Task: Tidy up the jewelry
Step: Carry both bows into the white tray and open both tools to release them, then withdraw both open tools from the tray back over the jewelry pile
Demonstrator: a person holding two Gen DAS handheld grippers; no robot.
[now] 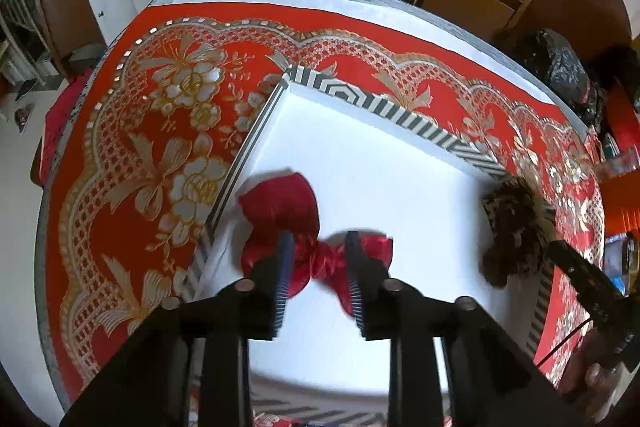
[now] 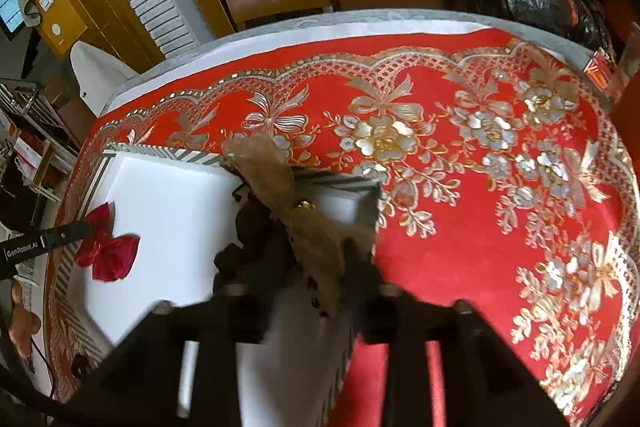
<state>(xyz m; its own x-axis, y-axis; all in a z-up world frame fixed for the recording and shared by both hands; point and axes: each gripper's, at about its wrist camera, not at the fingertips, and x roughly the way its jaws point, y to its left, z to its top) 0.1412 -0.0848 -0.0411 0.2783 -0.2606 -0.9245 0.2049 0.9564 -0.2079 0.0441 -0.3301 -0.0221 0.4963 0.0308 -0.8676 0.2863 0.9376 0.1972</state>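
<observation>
Two pouches over white tray (image 1: 380, 155): red pouch (image 1: 304, 247) pinched at neck by left gripper (image 1: 318, 263); brown pouch (image 2: 316, 227) clamped in right gripper (image 2: 316, 267), kept apart for separate spots

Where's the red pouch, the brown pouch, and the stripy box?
red pouch (image 1: 280, 203), left wrist view, on its round bag part.
brown pouch (image 2: 276, 171), right wrist view, on its ruffled top.
stripy box (image 1: 400, 115), left wrist view, on its far striped rim.

Black left tongs (image 1: 318, 263) carry 2 blue-ribbed fingers (image 1: 282, 283), silver screw heads and white "GenRobot.AI" lettering.
</observation>
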